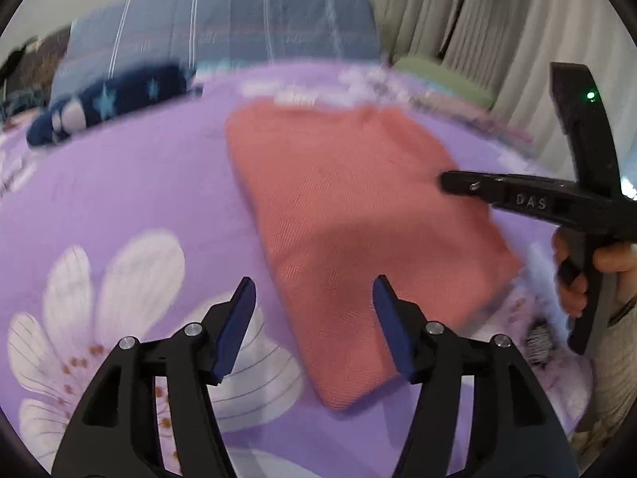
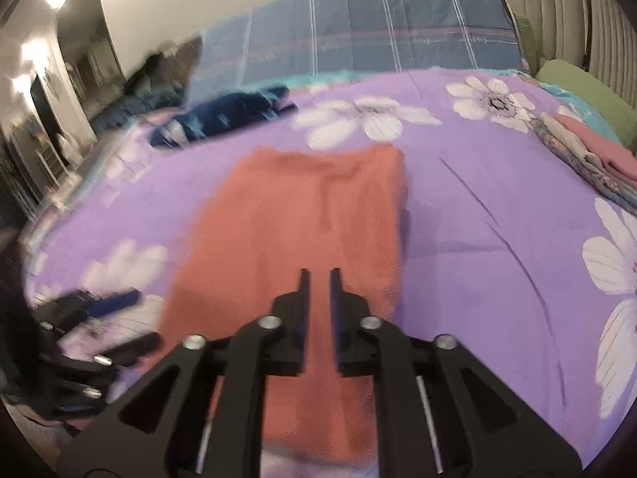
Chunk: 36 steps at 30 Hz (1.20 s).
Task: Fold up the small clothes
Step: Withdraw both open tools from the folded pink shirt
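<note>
**Pink garment folded flat on the bed, both grippers empty above it**

The pink knit garment lies as a long folded rectangle on the purple floral bedspread, nearer the foot edge of the bed than the headboard end, where a blue plaid quilt is bunched. In the left wrist view the left gripper hangs released, its 2 blue-padded fingers spread wide over the garment's near-left edge, nothing between them. The right gripper is nearly clenched, with only a narrow slit between its 2 fingers; pink cloth shows through the slit, but no fabric looks pinched, so I judge it empty. It sits over the garment's near half.

A dark blue star-print garment waits near the bed's far left edge, and a stack of folded clothes rests by the right edge beside a green pillow.

Risks, as I judge them: both views are motion-blurred, so a fast grab could catch only the top layer and peel the fold open. A nearly clenched right gripper pressed down could drag the knit and wrinkle it. Pinching the bedspread along with the cloth would pull the garment askew. Carrying it by 1 edge could let it unfold before it reaches the stack.
</note>
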Motion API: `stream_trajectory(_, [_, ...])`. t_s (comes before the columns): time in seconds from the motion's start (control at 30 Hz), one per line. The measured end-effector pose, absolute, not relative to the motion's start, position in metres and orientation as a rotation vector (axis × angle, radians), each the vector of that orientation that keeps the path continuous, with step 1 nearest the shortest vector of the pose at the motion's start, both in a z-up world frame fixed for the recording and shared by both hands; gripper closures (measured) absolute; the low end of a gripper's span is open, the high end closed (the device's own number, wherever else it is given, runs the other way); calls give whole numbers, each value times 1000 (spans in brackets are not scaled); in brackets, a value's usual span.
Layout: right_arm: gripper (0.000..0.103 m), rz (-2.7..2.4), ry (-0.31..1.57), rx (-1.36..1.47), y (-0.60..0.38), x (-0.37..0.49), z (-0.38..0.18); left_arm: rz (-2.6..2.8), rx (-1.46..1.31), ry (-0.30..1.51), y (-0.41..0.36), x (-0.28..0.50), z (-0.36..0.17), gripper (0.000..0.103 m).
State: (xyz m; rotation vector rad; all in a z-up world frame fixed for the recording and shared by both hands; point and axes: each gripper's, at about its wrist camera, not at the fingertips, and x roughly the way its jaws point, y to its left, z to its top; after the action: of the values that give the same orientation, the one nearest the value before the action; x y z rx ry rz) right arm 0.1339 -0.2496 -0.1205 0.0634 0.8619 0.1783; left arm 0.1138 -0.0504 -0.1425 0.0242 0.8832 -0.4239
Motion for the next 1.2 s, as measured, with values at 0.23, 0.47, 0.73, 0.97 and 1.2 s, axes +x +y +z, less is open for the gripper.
stream_trajectory(0.23, [83,225,810,143,-265,131,-106,-431,-25,889,-44,114,-148,37])
stream_trajectory(0.47, [61,134,813,152,-278,181,-92,-274,38,806,-49,102,-142,1])
stream_trajectory(0.73, [61,112,822,146,-272,201,-102,-72,-115,798,-15,104,-141,1])
stream_trajectory(0.97, [61,102,823,110,-269,207,-102,-106,-60,803,-25,114,-133,1])
stream_trajectory(1.2, [61,112,837,134,-277,226,-103,-365,-50,732,-46,152,-97,1])
